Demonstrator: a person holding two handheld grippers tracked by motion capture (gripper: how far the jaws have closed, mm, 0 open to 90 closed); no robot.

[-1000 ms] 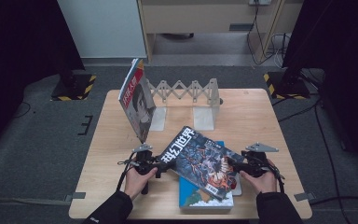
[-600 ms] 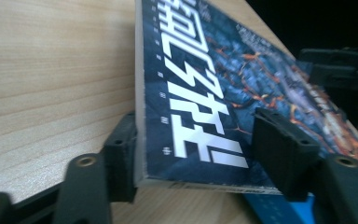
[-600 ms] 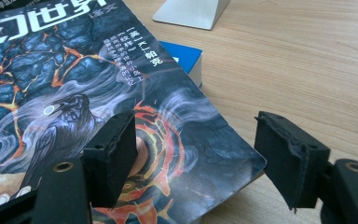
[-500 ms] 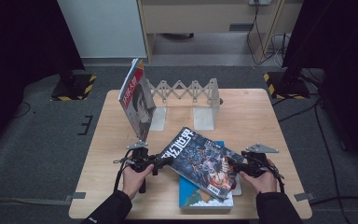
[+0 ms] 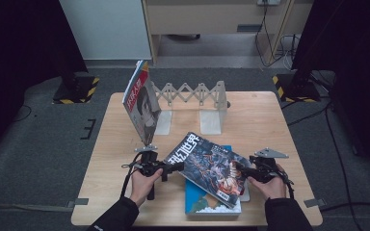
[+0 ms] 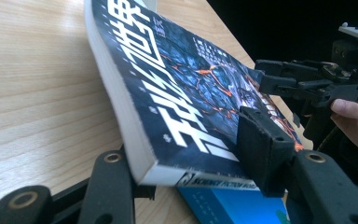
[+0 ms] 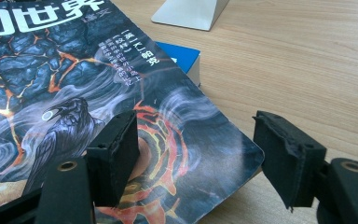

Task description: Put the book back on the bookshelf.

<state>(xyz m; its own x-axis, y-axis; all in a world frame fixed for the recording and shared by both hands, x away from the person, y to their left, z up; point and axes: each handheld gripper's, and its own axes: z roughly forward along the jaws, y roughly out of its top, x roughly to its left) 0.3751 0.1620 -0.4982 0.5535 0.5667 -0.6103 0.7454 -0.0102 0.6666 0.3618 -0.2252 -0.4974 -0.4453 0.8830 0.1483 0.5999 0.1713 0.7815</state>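
Observation:
A dark book (image 5: 207, 166) with white Chinese title letters and a raven on its cover lies aslant over a blue book (image 5: 207, 204) near the table's front edge. My left gripper (image 5: 172, 167) grips its left spine corner. In the left gripper view (image 6: 186, 149) the jaws have just been closing, with one pad (image 6: 261, 149) on the cover and the other jaw beneath the dark book (image 6: 177, 93). My right gripper (image 5: 239, 170) sits at the right corner. In the right gripper view (image 7: 196, 135) one pad (image 7: 119, 154) lies over the cover (image 7: 74, 84), and the other stands clear of the corner.
A magazine (image 5: 140, 103) with a face on its cover stands upright against the left end of a grey folding rack (image 5: 192, 94). The rack's flat feet (image 5: 211, 124) rest mid-table. Bare wood (image 5: 270, 120) lies to the right and back. The floor around is dark.
My left gripper's jaws have closed onto the dark book's left corner, and that hand shifted slightly. The right hand and the book have stayed nearly in place.

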